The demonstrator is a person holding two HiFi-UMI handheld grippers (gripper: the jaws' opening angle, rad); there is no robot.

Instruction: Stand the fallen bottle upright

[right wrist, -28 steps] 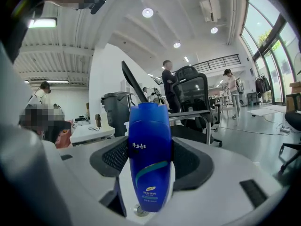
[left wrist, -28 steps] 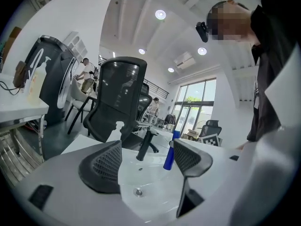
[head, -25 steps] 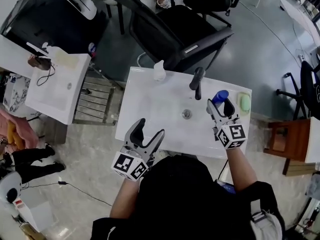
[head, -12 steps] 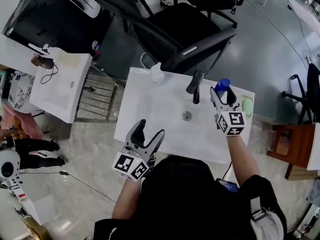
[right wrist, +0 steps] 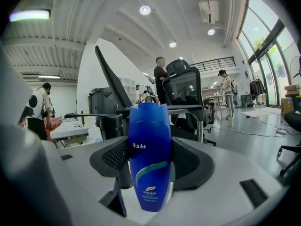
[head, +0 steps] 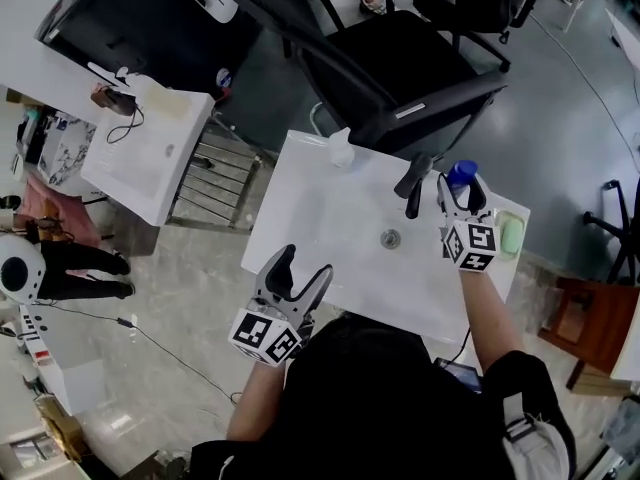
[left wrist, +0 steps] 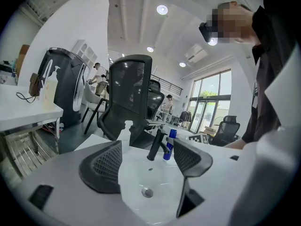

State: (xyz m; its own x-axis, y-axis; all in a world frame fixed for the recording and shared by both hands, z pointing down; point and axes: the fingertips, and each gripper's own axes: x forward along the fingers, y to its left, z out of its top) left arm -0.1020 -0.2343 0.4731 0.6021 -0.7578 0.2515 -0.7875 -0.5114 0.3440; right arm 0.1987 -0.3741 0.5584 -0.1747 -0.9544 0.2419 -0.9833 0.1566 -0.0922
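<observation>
Carrying the blue plastic bottle (right wrist: 149,154) with it, the right gripper (head: 461,190) is now sitting further back on the white rectangular washbasin (head: 320,208) than a second ago, close beside the black tap (head: 412,180). Its jaws are pressing the bottle from both sides, and the bottle is standing upright between them at the basin's back right, cap up. The left gripper (head: 305,260) is hovering over the basin's front edge with its jaws spread and nothing between them.

The basin top is lying white and glossy, with a round metal drain (head: 391,238) in its bowl. It is standing on a pale stone floor, with a black mesh office chair (head: 400,58) behind it.

Counting: two white basins, the second basin (head: 150,158) standing off to the left; one tap; one blue bottle; one white pump bottle (head: 341,148) at the back rim; one green soap bar (head: 512,233) at the right edge.
</observation>
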